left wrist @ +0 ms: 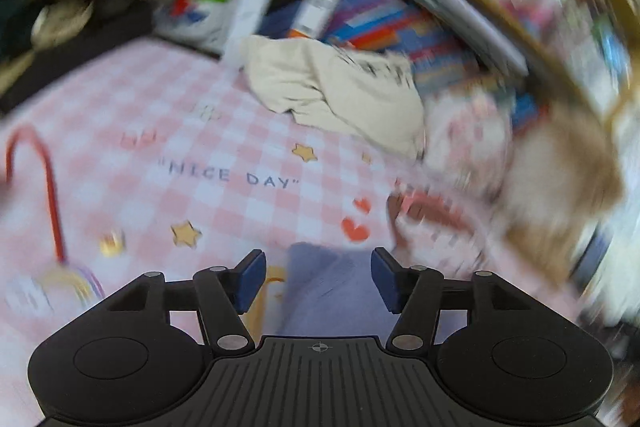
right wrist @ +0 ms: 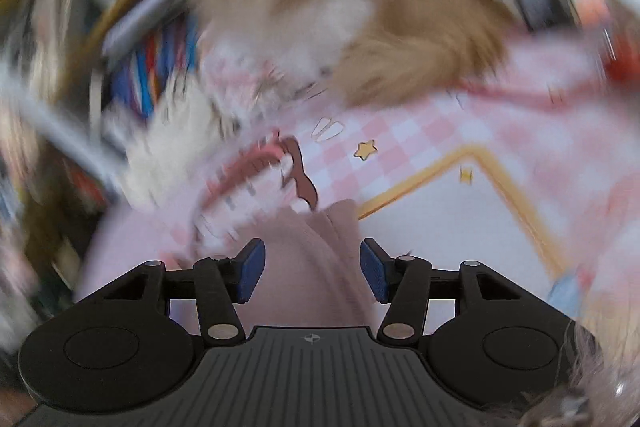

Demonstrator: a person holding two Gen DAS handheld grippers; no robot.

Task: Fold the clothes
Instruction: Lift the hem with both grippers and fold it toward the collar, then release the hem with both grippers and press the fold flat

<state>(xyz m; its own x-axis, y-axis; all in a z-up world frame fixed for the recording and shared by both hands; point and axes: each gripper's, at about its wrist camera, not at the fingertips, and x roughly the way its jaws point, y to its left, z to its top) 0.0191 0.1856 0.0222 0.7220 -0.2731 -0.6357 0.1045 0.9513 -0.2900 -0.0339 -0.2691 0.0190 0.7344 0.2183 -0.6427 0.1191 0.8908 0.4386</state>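
Right now you are holding your left gripper (left wrist: pixel 318 281) with its jaws spread over a lavender cloth (left wrist: pixel 332 291) lying on the pink checked sheet (left wrist: pixel 192 147). Your right gripper (right wrist: pixel 312 275) is also spread wide, a pink garment (right wrist: pixel 316 267) lying between its fingers. A cream garment (left wrist: pixel 340 91) is sitting crumpled near the sheet's far edge.
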